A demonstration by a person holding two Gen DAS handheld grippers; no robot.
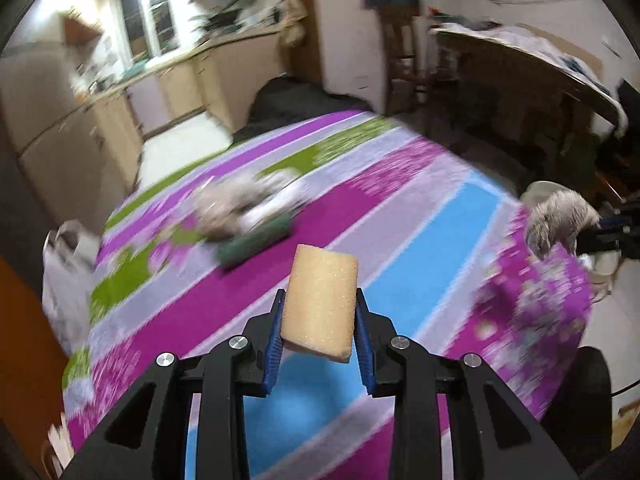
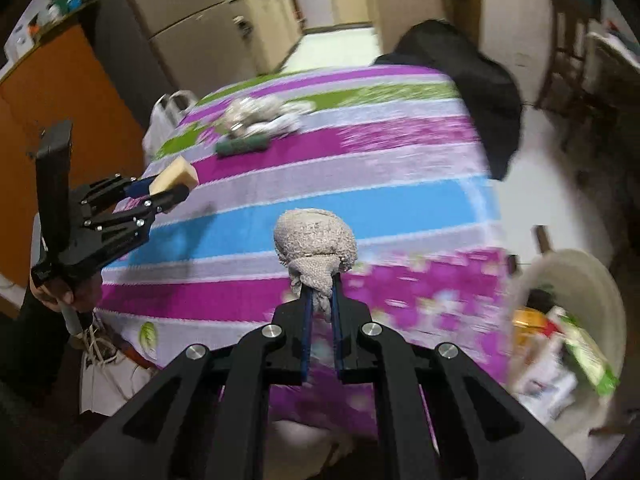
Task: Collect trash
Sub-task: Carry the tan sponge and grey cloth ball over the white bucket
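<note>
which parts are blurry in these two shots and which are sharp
Left wrist view: the left gripper and its sponge are sharp; the striped cloth, the green roll and the kitchen behind smear with motion blur, and the fisheye bends the edges. Right wrist view: the right gripper and grey rag are crisp; the bin and the cloth are streaked.

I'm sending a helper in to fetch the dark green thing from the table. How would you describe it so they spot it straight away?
Start at the table with the striped cloth in purple, green and blue. Toward its far left end lies a blurry pale heap of crumpled stuff. The dark green roll lies flat right beside that heap, on the near side, on a purple stripe. It is the only dark, sausage-shaped thing there.
</note>
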